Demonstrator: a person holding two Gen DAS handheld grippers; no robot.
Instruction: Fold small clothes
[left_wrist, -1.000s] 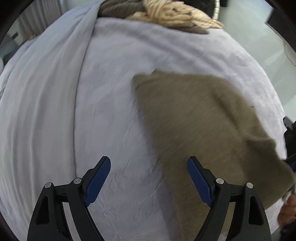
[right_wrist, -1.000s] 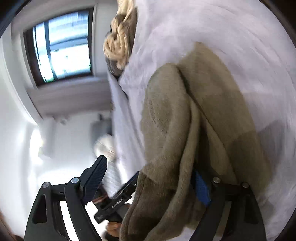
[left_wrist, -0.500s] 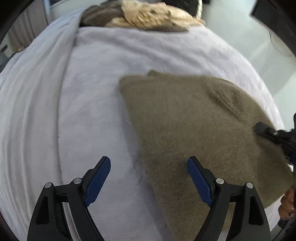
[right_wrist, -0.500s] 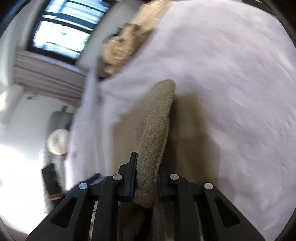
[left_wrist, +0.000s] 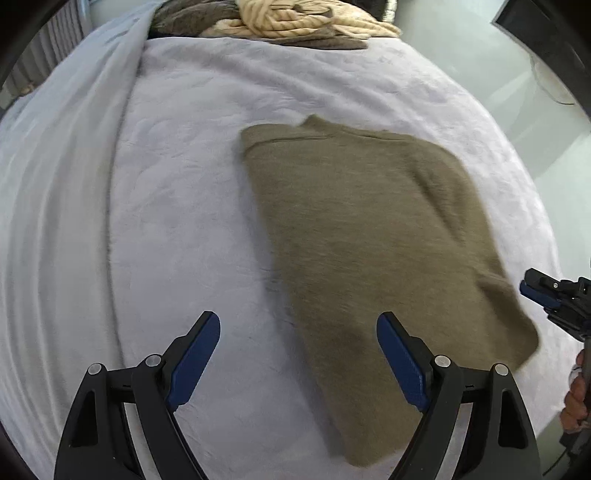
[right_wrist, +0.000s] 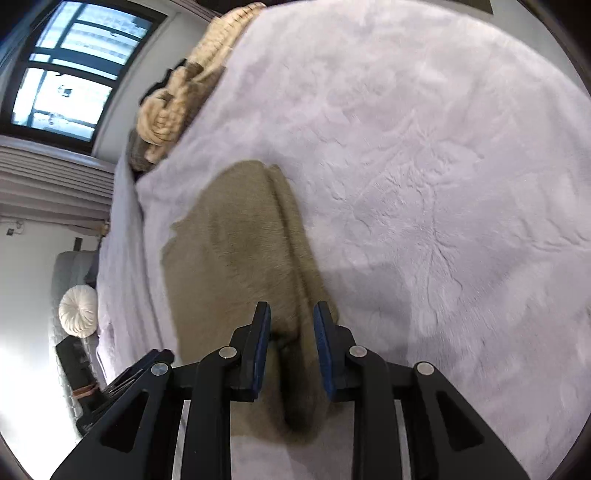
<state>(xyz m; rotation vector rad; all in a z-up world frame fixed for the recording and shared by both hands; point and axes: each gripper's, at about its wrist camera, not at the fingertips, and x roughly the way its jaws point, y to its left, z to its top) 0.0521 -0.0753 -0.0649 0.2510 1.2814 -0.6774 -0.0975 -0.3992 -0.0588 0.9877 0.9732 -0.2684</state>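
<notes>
An olive-brown knitted garment (left_wrist: 369, 236) lies folded flat on the pale lilac bed cover (left_wrist: 177, 206). My left gripper (left_wrist: 297, 352) is open wide and empty, above the garment's near left edge. In the right wrist view the garment (right_wrist: 236, 258) lies under my right gripper (right_wrist: 291, 332), whose jaws stand a little apart over the garment's folded right edge and hold nothing. The right gripper also shows in the left wrist view (left_wrist: 554, 299), beside the garment's right corner.
A heap of cream and brown knitwear (left_wrist: 280, 22) lies at the far end of the bed, also in the right wrist view (right_wrist: 177, 99). A window (right_wrist: 62, 74), a white round cushion (right_wrist: 78, 311) and the floor lie beyond the bed's edges.
The right gripper laid the garment's raised fold down flat, opened slightly and let go. The left gripper stayed open, with the garment now spread flat before it.
</notes>
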